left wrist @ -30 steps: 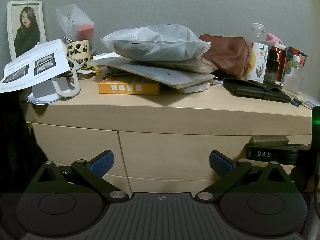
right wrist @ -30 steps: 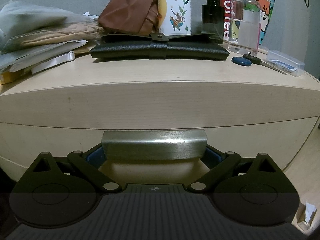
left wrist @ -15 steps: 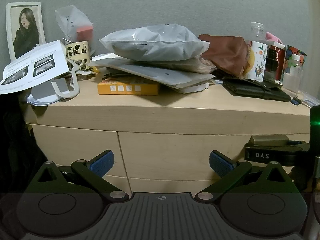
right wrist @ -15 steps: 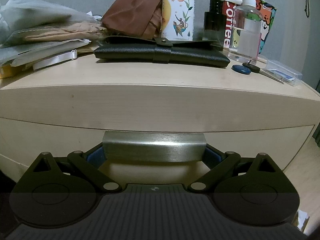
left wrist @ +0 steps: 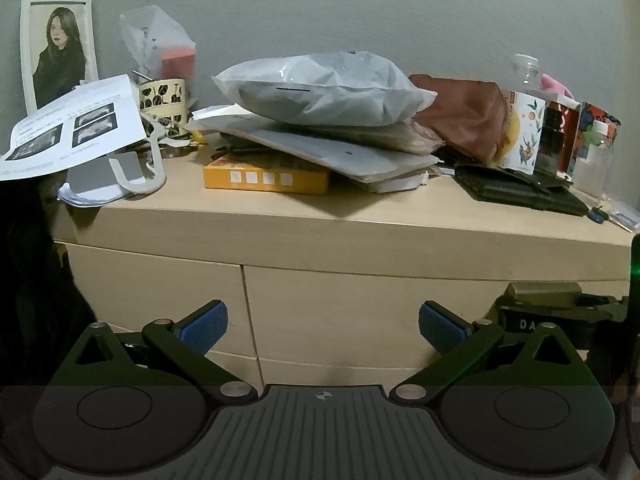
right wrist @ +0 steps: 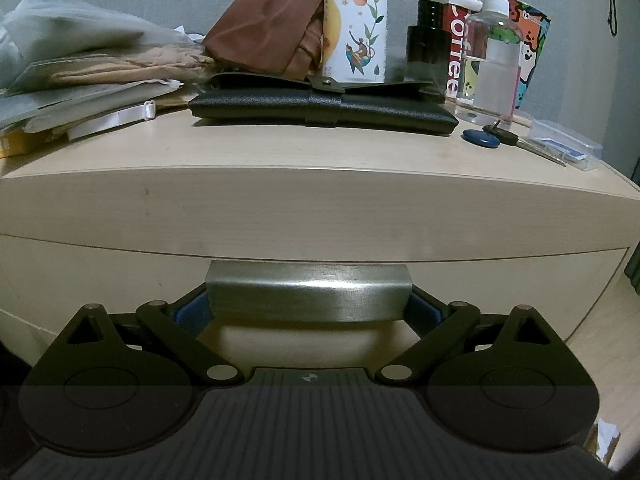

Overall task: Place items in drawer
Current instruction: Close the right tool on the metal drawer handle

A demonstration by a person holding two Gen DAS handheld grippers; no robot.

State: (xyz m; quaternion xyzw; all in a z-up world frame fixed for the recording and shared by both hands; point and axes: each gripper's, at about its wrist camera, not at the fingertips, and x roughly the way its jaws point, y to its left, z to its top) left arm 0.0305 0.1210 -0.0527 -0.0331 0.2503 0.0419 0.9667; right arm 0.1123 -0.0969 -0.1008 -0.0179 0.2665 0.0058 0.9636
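A pale wood dresser [left wrist: 360,236] carries the clutter: a grey plastic mailer [left wrist: 320,88], an orange box [left wrist: 264,178], a brown pouch [right wrist: 268,32] and a black wallet [right wrist: 320,106]. My right gripper [right wrist: 308,312] is at the drawer's metal handle [right wrist: 308,294]. Its blue pads [right wrist: 190,314] flank the handle's two ends at full spread, so it stands open. The drawer front [right wrist: 120,276] is flush with the dresser. My left gripper [left wrist: 323,326] is open and holds nothing, in front of the drawer fronts at the left. In the left wrist view the right gripper [left wrist: 560,312] shows at the right edge.
On the dresser's right end stand a printed tin [right wrist: 356,28], a dark bottle [right wrist: 424,52], a clear bottle [right wrist: 494,60], a blue key fob [right wrist: 480,138] and a clear case [right wrist: 564,148]. At the left are a framed photo [left wrist: 58,50], papers [left wrist: 72,128] and tape rolls [left wrist: 162,96].
Both cameras have shifted slightly, so the dresser top looks a little closer. The right gripper stays at the handle and the drawer front has not visibly moved.
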